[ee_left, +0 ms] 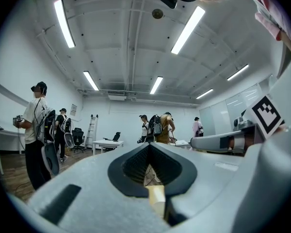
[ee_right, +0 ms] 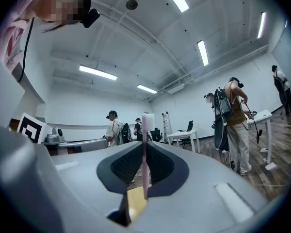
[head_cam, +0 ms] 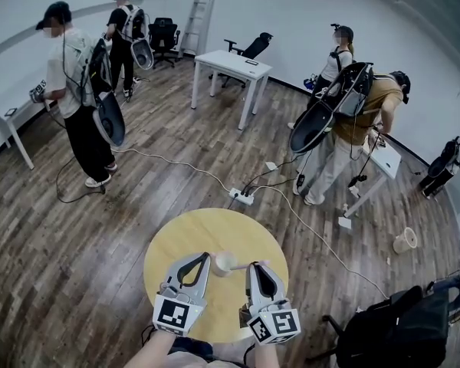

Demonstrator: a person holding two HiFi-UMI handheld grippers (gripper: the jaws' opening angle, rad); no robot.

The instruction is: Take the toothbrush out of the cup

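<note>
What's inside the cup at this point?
The cup, clamped by the left gripper, shows nothing clearly inside. The toothbrush is clamped in the right gripper beside it; its lower end is hidden, so whether it reaches in cannot be told.

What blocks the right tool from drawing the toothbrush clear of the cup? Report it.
Nothing visible. The right tool is shut on the thin pink toothbrush, the left tool on the small cream cup over the round yellow table; nothing else stands near them.
</note>
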